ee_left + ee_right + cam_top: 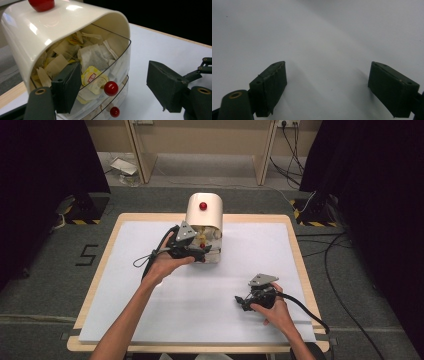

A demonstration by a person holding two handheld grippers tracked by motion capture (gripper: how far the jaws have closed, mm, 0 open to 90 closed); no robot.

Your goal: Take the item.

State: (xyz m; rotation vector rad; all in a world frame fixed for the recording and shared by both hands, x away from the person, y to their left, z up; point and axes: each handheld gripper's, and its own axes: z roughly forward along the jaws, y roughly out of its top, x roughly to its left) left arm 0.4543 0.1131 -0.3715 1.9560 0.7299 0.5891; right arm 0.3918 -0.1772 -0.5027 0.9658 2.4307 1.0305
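A cream-coloured, round-topped plastic tea-bag dispenser with clear drawers [204, 226] is placed at the far middle of the white tabletop [210, 310], and its upper drawer's small red ball knob [111, 88] is framed between the spread jaws of the left tool [117, 87], which is released and grasps nothing. The knob is met straight ahead of that tool, so the left hand is judged far nearer. The right tool [327, 87], well apart from the dispenser towards the near right, is held released over bare tabletop.
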